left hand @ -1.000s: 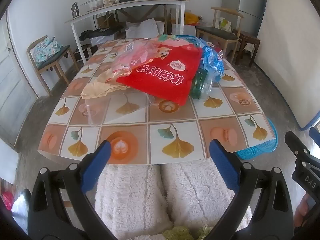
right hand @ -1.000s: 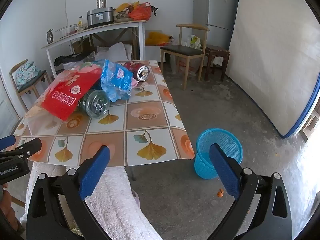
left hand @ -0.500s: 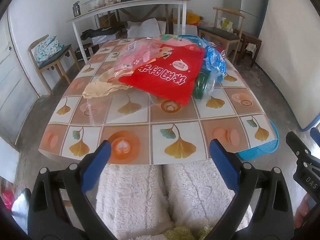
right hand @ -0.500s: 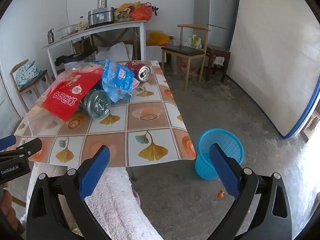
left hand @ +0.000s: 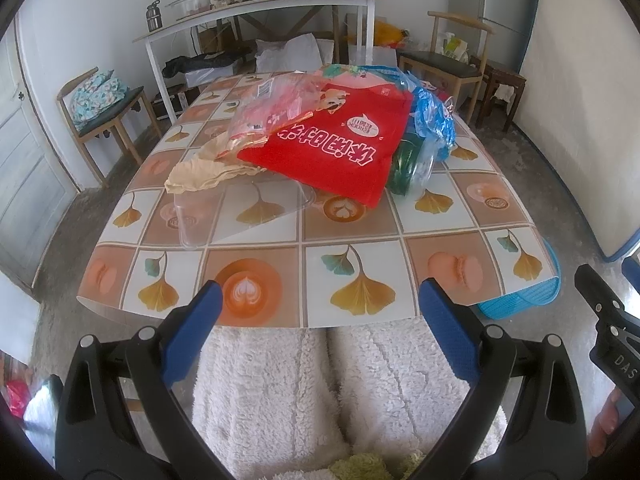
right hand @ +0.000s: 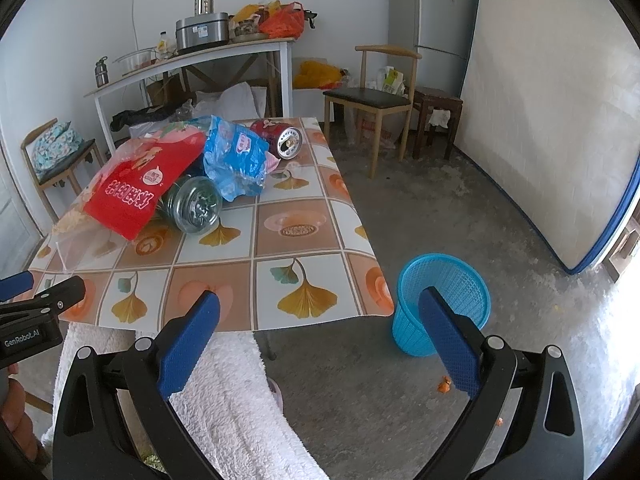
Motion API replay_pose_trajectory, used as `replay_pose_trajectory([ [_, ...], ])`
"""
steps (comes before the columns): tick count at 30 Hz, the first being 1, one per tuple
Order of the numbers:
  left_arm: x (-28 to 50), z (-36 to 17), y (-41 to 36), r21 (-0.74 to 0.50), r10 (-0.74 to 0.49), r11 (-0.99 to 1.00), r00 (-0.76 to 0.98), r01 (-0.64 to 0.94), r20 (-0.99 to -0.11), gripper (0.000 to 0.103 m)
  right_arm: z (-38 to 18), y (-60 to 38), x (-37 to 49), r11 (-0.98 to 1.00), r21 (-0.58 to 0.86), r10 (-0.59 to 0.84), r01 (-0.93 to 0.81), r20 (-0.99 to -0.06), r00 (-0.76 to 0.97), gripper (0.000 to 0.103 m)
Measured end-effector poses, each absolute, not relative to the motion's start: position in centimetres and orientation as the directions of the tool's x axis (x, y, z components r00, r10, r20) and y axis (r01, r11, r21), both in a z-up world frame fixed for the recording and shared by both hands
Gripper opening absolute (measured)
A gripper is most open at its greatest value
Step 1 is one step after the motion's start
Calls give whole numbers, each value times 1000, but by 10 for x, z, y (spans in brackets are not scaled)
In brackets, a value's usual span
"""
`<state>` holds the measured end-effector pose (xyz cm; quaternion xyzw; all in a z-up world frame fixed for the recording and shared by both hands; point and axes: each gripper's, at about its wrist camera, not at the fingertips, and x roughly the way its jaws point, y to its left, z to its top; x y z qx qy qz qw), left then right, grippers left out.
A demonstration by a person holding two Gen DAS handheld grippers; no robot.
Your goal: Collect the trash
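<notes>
Closest in, the left gripper (left hand: 318, 312) hangs with its blue-padded jaws spread wide and nothing between them, just short of the near table edge and above the person's lap in fluffy white fabric (left hand: 304, 392). The right gripper (right hand: 318, 320) is equally wide and empty, held off the table's right corner, its right finger in line with the blue mesh wastebasket (right hand: 442, 304) on the concrete floor (right hand: 460, 208).

Ahead of the left gripper stretches the table (left hand: 360, 240), covered by a glossy oilcloth of ginkgo leaves, latte cups and macarons. Beyond a bare first row of squares lies the trash: a clear plastic sheet (left hand: 240, 208) ahead and left, a crumpled tan paper (left hand: 200, 174) past it, then a red snack bag (left hand: 340, 148) resting on a green-labelled plastic bottle (right hand: 192, 204). A blue wrapper (right hand: 236, 160) sits farther right of the bag, and a red can (right hand: 280, 140) lies on its side behind it, seen from the right wrist view.

Farther off, a wooden chair (left hand: 104, 116) with a patterned cushion stands left, a white side table (right hand: 192, 68) holding a steel cooker against the back wall, another chair (right hand: 376, 96) and a grey refrigerator (right hand: 434, 8) far right.
</notes>
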<state>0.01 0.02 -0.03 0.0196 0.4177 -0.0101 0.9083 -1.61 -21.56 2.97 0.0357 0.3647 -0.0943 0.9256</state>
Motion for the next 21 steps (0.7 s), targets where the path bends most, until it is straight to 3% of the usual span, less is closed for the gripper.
replay_pose_trajectory([
  [9,3,-7,17,41,26,999,669,6,-743,94,23,-219,-2,987,15,-108,162,-688,718,97],
  [15,9,-7,39,2,22,1000,676,-30,-736,95,36,-210,20,994,-3,-85,109,-643,761,97],
  [21,13,-10,69,-65,-15,997,705,-44,-709,95,60,-191,51,990,135,119,-49,-583,804,97],
])
